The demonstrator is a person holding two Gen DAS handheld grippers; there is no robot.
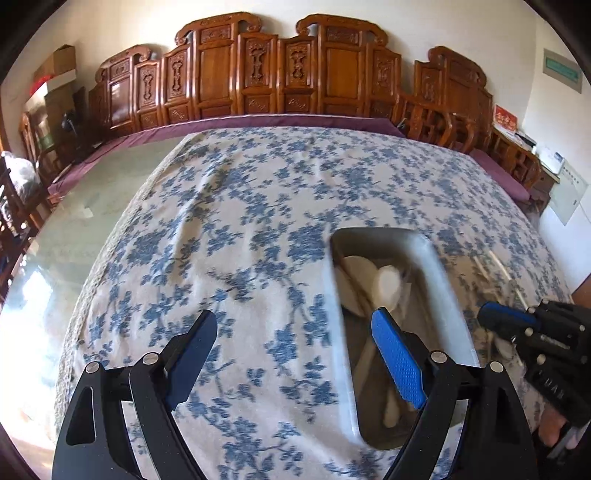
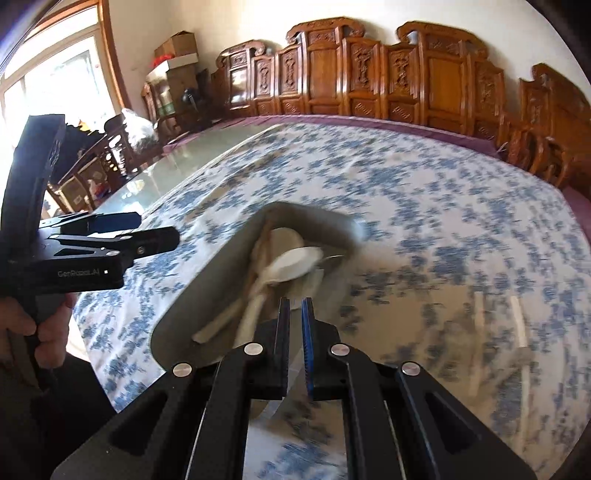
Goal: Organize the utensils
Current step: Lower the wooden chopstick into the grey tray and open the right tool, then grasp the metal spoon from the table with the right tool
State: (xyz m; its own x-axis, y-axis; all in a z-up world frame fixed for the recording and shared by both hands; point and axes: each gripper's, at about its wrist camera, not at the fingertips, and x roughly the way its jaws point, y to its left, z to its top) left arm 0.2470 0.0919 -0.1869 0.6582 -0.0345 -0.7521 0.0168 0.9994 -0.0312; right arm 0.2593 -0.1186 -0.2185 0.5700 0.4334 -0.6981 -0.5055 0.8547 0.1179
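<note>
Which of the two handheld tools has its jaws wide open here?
The left tool: its blue pads stand far apart over the tablecloth and tray. The right tool is nearly closed.

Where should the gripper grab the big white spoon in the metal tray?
Probably the handle, not the bowl. The white spoon lies with its wide rounded bowl up at the far end of the metal tray and its slim handle slanting toward the near end. Come from above, jaws across the handle.

Carved wooden chairs (image 1: 280, 74) along white wall (image 2: 229, 22); bright window (image 2: 55, 70); stacked cardboard boxes (image 2: 177, 55).
</note>
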